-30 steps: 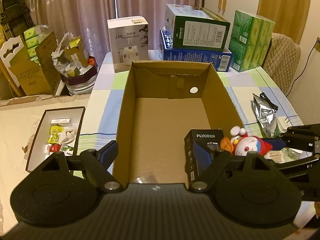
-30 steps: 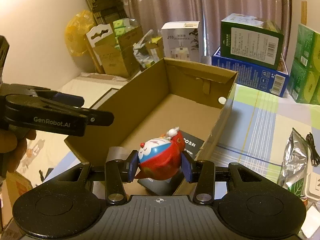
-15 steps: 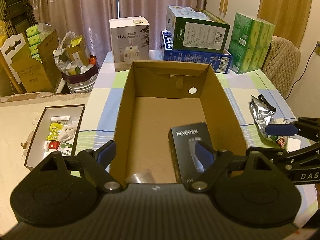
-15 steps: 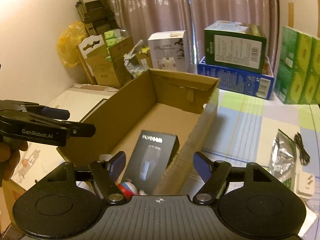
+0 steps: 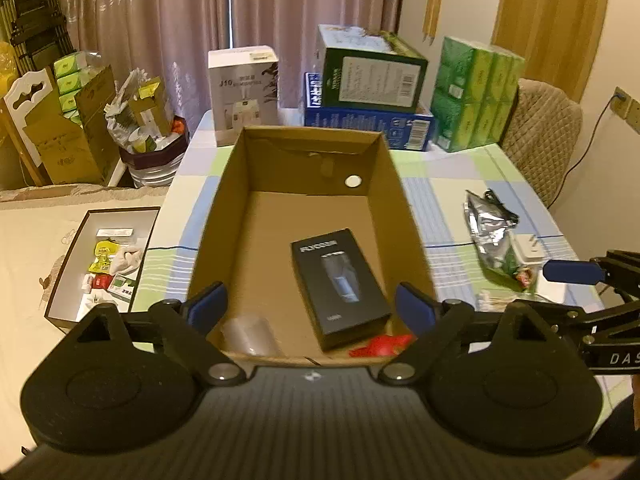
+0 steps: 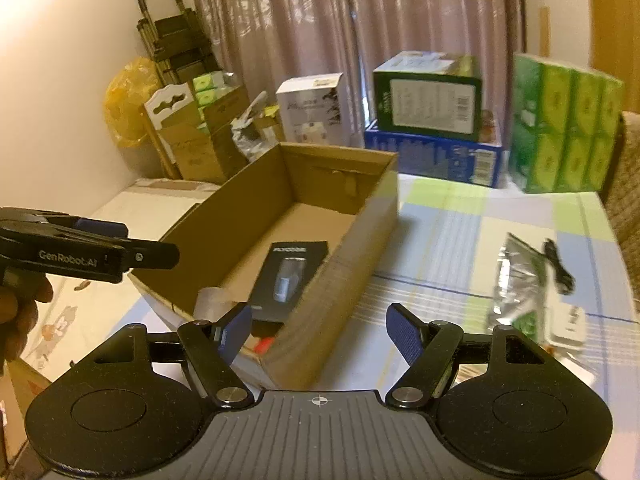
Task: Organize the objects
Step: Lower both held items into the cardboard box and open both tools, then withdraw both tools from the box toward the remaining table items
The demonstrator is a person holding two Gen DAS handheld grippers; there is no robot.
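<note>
I am holding my left claw (image 5: 310,308) spread and empty over the near end of the open brown cardboard box (image 5: 224,200); my right claw (image 6: 320,334) is gaping empty beside its right wall; the black rectangular FLYCO carton (image 5: 340,286) is lying flat inside, a red toy (image 5: 382,347) showing at the near corner.

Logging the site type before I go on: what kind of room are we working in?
Most likely a home dining or living room used for storage: a table with a checked cloth, full-length curtains, a padded chair, and stacked retail boxes behind the open cardboard box.
</note>
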